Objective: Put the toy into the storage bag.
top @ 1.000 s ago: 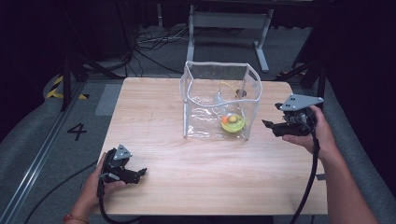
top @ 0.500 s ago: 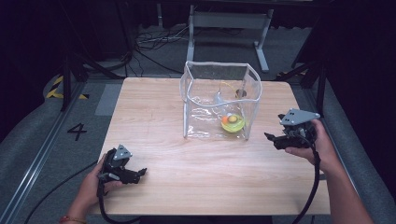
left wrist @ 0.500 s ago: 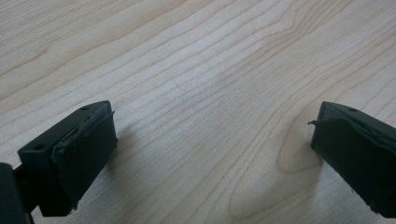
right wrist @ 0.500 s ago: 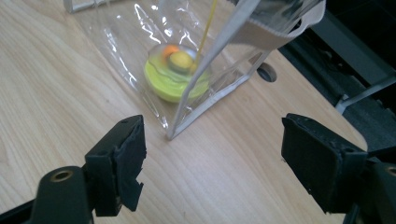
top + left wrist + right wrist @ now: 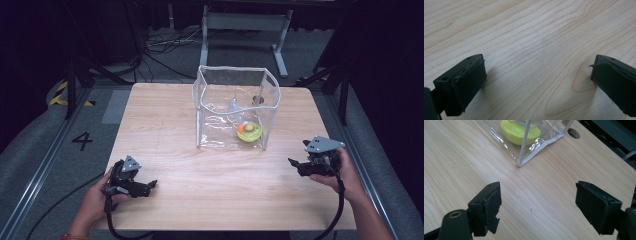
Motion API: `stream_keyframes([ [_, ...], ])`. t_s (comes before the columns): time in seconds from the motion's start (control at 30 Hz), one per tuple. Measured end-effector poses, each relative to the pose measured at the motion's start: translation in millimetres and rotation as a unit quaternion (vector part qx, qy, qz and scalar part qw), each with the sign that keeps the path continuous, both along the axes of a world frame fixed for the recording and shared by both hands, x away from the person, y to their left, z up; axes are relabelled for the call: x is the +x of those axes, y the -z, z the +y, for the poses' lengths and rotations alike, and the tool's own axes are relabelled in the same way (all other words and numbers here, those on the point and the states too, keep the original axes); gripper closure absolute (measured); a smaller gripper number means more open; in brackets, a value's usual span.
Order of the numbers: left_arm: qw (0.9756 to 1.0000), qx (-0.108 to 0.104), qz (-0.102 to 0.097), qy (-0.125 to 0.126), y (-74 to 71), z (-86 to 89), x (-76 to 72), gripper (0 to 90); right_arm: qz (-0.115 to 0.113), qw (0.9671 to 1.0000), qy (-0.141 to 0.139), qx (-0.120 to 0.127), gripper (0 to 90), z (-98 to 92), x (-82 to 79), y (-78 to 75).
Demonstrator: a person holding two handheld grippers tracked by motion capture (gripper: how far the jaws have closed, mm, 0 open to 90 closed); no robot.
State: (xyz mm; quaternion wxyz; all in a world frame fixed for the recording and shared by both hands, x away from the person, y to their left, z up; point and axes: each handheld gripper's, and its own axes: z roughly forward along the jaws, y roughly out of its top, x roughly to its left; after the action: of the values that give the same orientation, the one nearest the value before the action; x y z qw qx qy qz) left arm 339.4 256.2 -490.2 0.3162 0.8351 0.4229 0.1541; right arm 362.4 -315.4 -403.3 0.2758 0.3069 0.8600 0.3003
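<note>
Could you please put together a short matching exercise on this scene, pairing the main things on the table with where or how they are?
Things:
1. clear bag
2. yellow-green dish
3. left gripper
4. right gripper

Places or states:
a. lies inside the transparent walls
b. open, near the table's right edge
c. stands upright at mid-table
d. open, at the table's near left corner

Pairs: 1-c, 2-a, 3-d, 4-b

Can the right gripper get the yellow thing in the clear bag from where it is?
Probably not straight on. The right gripper, open, sits beside the bag, whose clear wall stands between it and the yellow thing. The bag's top looks open, so going in from above seems free.
</note>
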Motion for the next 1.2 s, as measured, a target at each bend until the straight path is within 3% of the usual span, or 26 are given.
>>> stream_keyframes([
  [0.33, 1.0000, 0.000, 0.000, 0.000, 0.0, 0.0, 0.0, 0.3, 0.015, 0.9991, 0.031, 0.027, 21.3, -34.5, -17.6, 41.7],
  [0.7, 1.0000, 0.000, 0.000, 0.000, 0.0, 0.0, 0.0, 0.3, 0.031, 0.9967, 0.053, 0.054, 21.2, -58.1, -32.5, 70.8],
  [0.87, 1.0000, 0.000, 0.000, 0.000, 0.0, 0.0, 0.0, 0.3, 0.052, 0.9927, 0.068, 0.085, 20.7, -66.5, -40.9, 86.9],
  [0.9, 1.0000, 0.000, 0.000, 0.000, 0.0, 0.0, 0.0, 0.3, 0.052, 0.9927, 0.068, 0.085, 20.7, -66.5, -40.9, 86.9],
  [0.97, 1.0000, 0.000, 0.000, 0.000, 0.0, 0.0, 0.0, 0.3, 0.055, 0.9896, 0.077, 0.108, 20.7, -70.4, -43.8, 90.2],
  [1.07, 1.0000, 0.000, 0.000, 0.000, 0.0, 0.0, 0.0, 0.3, 0.059, 0.9883, 0.085, 0.112, 19.4, -71.9, -44.3, 90.3],
  [1.17, 1.0000, 0.001, -0.001, 0.001, -0.1, 0.2, 0.0, 0.3, 0.074, 0.9854, 0.095, 0.120, 17.1, -73.3, -41.9, 90.8],
  [1.2, 1.0000, 0.000, 0.000, 0.000, 0.0, 0.0, 0.0, 0.3, 0.084, 0.9831, 0.100, 0.129, 16.5, -74.8, -39.9, 91.2],
])
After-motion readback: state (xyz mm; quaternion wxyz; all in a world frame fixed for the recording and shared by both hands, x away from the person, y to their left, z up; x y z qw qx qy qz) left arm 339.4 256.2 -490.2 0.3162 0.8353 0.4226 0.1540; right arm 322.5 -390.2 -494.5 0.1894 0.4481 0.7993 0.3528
